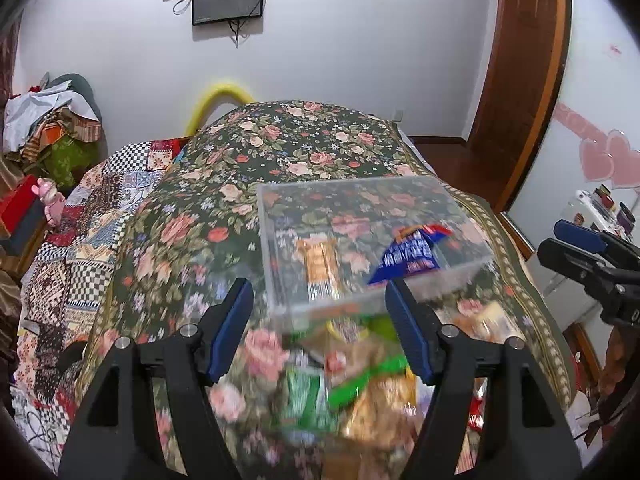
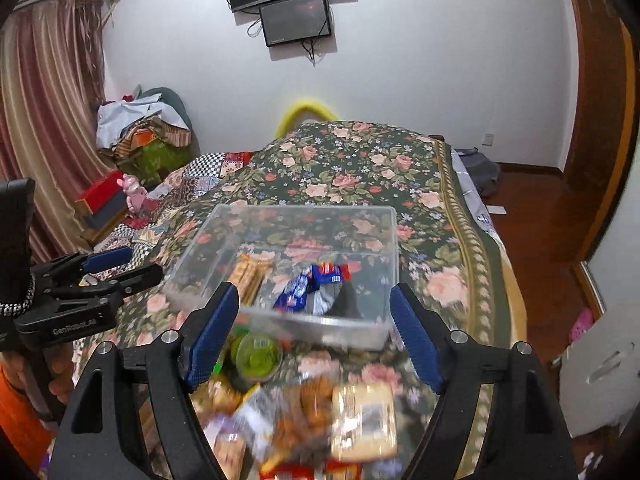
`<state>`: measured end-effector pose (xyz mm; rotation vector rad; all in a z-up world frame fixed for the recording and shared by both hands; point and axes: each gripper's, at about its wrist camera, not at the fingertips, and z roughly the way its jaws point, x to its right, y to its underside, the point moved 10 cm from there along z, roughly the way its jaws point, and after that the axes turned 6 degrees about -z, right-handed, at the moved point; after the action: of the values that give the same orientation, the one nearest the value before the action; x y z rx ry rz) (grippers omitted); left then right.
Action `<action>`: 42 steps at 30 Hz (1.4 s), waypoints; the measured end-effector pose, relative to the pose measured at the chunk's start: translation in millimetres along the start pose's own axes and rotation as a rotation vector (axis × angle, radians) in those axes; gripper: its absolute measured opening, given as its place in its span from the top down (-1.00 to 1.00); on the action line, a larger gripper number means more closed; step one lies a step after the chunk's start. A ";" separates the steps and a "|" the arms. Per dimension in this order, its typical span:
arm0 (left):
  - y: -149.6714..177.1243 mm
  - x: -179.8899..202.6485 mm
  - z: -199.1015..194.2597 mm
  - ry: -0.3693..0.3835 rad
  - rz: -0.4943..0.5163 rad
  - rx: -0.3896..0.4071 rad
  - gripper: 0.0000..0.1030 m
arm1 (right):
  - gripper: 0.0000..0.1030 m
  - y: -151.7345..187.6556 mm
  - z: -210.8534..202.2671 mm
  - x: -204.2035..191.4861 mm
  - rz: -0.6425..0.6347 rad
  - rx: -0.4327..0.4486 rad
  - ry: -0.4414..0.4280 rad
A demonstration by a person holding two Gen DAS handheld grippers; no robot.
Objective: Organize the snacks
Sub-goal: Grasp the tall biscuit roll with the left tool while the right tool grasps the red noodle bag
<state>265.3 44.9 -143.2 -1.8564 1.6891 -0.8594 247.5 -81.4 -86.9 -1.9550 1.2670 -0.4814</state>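
Note:
A clear plastic box [image 1: 348, 185] stands on the floral bedspread and holds a tan cracker packet [image 1: 320, 268] and a blue packet [image 1: 412, 256]. My left gripper [image 1: 319, 286] hovers open in front of its near wall, nothing between the fingers. The right wrist view shows the same box [image 2: 304, 209] with the cracker packet [image 2: 252, 276] and the blue packet [image 2: 316, 284]. My right gripper [image 2: 315, 290] is open and empty above the near wall. A blurred pile of loose snacks [image 2: 304, 412] lies before the box, with a green cup [image 2: 256, 354] in it.
The floral bedspread [image 2: 360, 168] drops off at the right to a wooden floor [image 2: 532, 240]. A patchwork quilt [image 1: 80, 240] and piled clothes [image 1: 52, 120] lie to the left. Each gripper shows in the other's view: the right gripper [image 1: 576, 244], the left gripper [image 2: 120, 266].

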 end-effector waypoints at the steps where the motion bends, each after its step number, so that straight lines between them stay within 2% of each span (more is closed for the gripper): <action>1: 6.0 -0.2 -7.4 0.002 -0.003 0.001 -0.33 | -0.47 3.7 -3.7 0.3 -0.002 -0.001 0.004; 9: 52.5 -2.1 -35.4 0.009 -0.018 -0.027 -0.35 | -0.51 52.3 -29.0 4.8 0.036 -0.049 0.011; 23: 142.1 -11.5 -28.9 -0.011 -0.011 -0.176 -0.35 | -0.52 149.5 -23.1 -2.3 0.059 -0.224 -0.008; 33: 178.8 1.0 -9.2 0.003 0.007 -0.253 -0.34 | -0.54 179.2 -4.4 -4.6 0.091 -0.307 -0.031; 35: 184.3 0.9 -4.1 0.002 0.005 -0.267 -0.28 | -0.59 181.1 -2.4 -7.1 0.081 -0.310 -0.025; 37: 190.1 1.3 1.0 0.005 0.004 -0.286 -0.08 | -0.62 182.4 0.9 -7.9 0.074 -0.316 -0.022; 38: 191.8 0.8 2.5 0.001 0.004 -0.288 -0.07 | -0.62 183.4 3.6 -7.6 0.071 -0.322 -0.022; 41: 191.6 1.0 3.0 -0.005 0.012 -0.265 0.08 | -0.63 185.5 10.8 -8.1 0.069 -0.336 -0.022; 42: 191.1 0.9 3.1 -0.005 0.013 -0.261 0.19 | -0.63 186.1 12.8 -8.6 0.068 -0.340 -0.022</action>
<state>136.4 21.0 -282.2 -2.0095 1.8833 -0.6534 137.7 -112.4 -234.7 -2.1774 1.4720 -0.2189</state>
